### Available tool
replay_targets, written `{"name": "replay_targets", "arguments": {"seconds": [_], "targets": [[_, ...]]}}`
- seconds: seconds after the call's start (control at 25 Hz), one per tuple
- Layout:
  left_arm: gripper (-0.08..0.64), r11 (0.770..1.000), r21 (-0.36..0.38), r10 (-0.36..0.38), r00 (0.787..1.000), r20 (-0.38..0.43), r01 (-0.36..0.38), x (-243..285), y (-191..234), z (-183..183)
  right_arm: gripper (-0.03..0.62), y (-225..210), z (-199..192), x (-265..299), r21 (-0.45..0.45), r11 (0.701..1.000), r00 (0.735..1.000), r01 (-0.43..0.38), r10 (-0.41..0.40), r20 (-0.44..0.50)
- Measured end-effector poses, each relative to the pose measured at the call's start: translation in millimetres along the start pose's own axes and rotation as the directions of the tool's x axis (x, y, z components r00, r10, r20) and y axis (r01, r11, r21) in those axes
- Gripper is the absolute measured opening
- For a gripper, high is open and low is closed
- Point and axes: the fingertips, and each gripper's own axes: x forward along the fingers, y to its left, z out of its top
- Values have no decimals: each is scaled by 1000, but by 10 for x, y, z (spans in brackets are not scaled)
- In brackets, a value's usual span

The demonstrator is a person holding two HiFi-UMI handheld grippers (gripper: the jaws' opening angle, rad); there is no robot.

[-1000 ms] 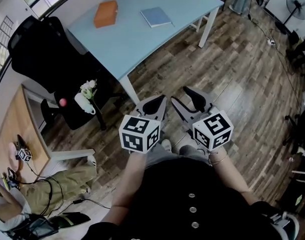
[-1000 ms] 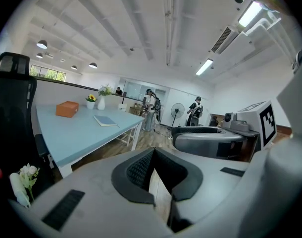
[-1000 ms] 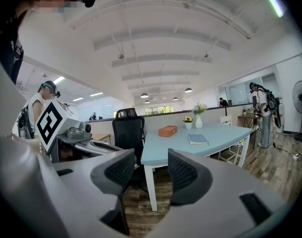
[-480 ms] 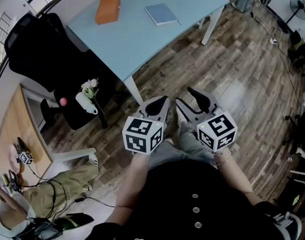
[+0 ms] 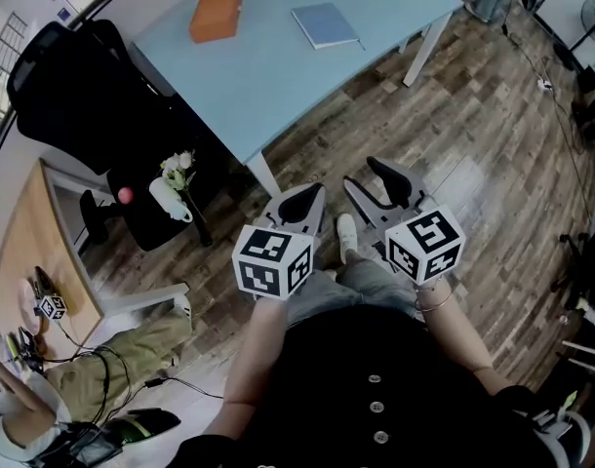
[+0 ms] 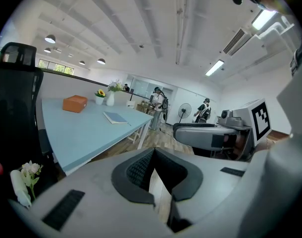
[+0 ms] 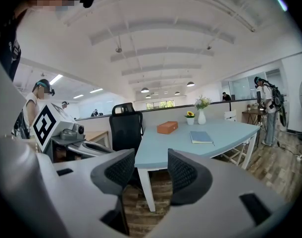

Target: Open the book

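The left hand-held gripper (image 6: 153,155) has its jaws pressed together with nothing between them. The right hand-held gripper (image 7: 146,171) has its jaws apart and empty. Both hang side by side over the brown wooden plank floor (image 5: 454,154), short of the near corner of the pale blue tabletop (image 5: 278,86). Bare floor lies open between them and the white table leg (image 5: 263,175).

The closed blue book (image 5: 325,24) lies flat towards the tabletop's far side, well back from the near edge, with bare surface all around it. The orange rectangular box (image 5: 216,13) sits to its left, apart from it. A black office chair (image 5: 63,76) stands against the tabletop's left edge.
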Motion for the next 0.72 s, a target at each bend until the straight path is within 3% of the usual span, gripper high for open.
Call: {"name": "replay_targets", "arguments": {"seconds": [0.4, 0.72], "targets": [[12, 1000, 7, 24, 1000, 5, -24, 523, 231, 366, 192, -566, 154, 373, 0, 999, 999, -36, 36, -6], [12, 996, -1, 87, 996, 36, -87, 966, 475, 763, 190, -1091, 410, 696, -22, 996, 996, -87, 87, 8]]}}
